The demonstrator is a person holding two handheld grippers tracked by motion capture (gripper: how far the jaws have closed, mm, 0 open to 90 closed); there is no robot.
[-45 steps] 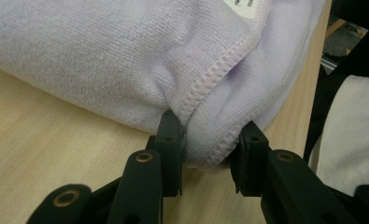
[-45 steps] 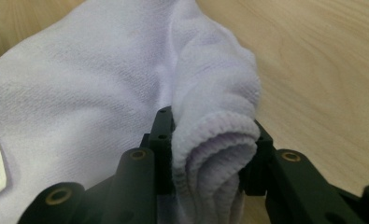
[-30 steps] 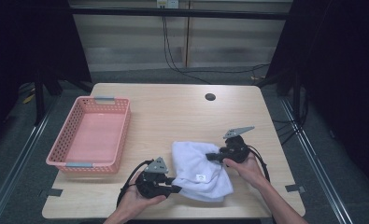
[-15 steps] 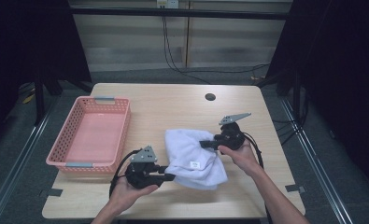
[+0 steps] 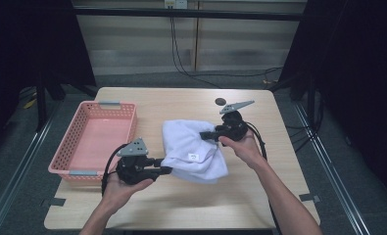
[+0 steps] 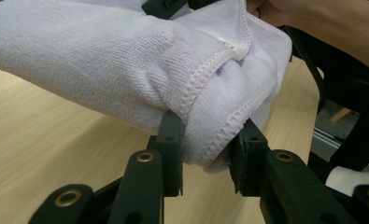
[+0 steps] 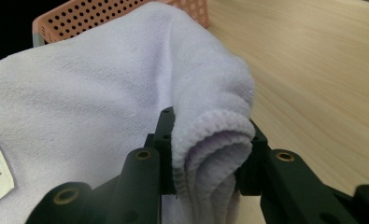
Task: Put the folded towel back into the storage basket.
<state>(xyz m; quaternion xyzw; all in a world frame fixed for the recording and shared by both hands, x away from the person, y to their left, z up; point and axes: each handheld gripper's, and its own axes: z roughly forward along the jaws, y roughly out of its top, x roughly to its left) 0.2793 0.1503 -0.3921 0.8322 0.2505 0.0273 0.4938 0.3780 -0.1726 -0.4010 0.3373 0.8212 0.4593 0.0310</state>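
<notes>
Above the table (image 5: 191, 200), both tools grip the folded white towel (image 5: 191, 147).

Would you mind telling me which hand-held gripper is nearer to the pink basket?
Left. The left hand-held gripper sits just beside the pink basket, near its front corner, holding the towel; the right hand-held gripper grips the towel's far side.

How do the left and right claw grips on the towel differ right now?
The left claw pinches the towel at its near lower corner, close to the pink basket; the right claw clamps the far edge, farther up the table. The left grips a stitched hem corner; the right grips a rolled, layered fold. Both are shut on the towel.
</notes>
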